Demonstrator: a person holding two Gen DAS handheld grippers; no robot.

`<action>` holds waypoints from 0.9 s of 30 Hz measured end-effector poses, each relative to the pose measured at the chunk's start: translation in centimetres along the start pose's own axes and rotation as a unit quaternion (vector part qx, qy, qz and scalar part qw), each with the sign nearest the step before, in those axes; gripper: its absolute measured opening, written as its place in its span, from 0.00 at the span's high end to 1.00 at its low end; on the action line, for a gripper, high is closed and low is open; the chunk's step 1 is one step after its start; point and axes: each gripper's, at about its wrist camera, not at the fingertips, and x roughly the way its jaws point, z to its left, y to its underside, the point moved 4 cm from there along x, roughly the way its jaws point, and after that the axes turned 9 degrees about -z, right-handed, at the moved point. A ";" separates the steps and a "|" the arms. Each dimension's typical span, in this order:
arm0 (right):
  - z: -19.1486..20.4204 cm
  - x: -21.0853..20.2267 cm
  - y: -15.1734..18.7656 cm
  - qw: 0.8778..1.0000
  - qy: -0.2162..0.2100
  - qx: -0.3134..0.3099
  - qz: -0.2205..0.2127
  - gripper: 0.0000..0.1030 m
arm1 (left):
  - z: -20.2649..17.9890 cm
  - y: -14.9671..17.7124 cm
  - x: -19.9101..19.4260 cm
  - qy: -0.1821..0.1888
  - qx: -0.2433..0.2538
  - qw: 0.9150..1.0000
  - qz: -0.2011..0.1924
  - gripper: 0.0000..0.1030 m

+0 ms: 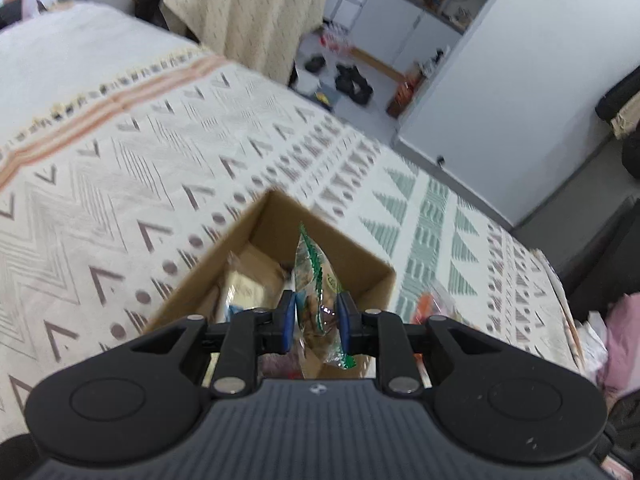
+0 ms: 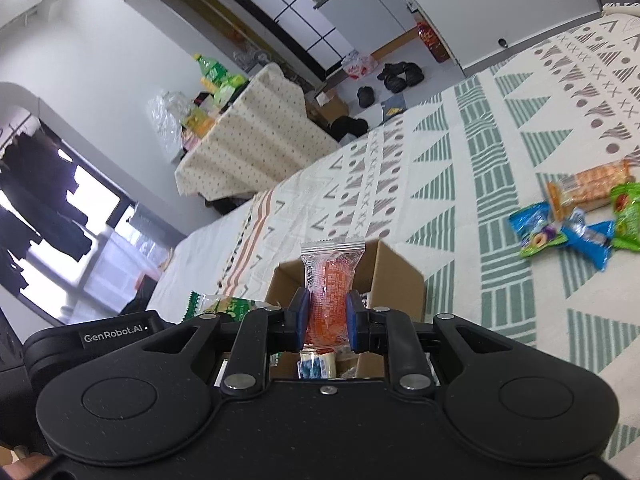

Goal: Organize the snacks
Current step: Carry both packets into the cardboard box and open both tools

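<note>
An open cardboard box (image 1: 276, 216) sits on the patterned bedspread with a few snack packs inside. Above its opening my left gripper (image 1: 317, 320) is shut on a green and clear snack packet (image 1: 312, 276). In the right wrist view my right gripper (image 2: 327, 320) is shut on a clear packet of orange snack (image 2: 330, 276), held over the same cardboard box (image 2: 396, 276). The other gripper (image 2: 100, 340) shows at the left there, with its green packet (image 2: 224, 306) sticking out.
Several loose snack packs lie on the bedspread to the right: blue ones (image 2: 560, 236), a green one (image 2: 626, 212) and an orange biscuit pack (image 2: 588, 188). A cloth-draped table (image 2: 256, 132) stands beyond the bed, and dark shoes (image 2: 400, 74) lie on the floor.
</note>
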 end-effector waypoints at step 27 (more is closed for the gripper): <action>-1.9 -1.9 -1.3 0.999 0.028 0.030 -0.001 0.38 | -0.8 0.1 -2.2 -0.060 0.028 0.998 -0.020 0.11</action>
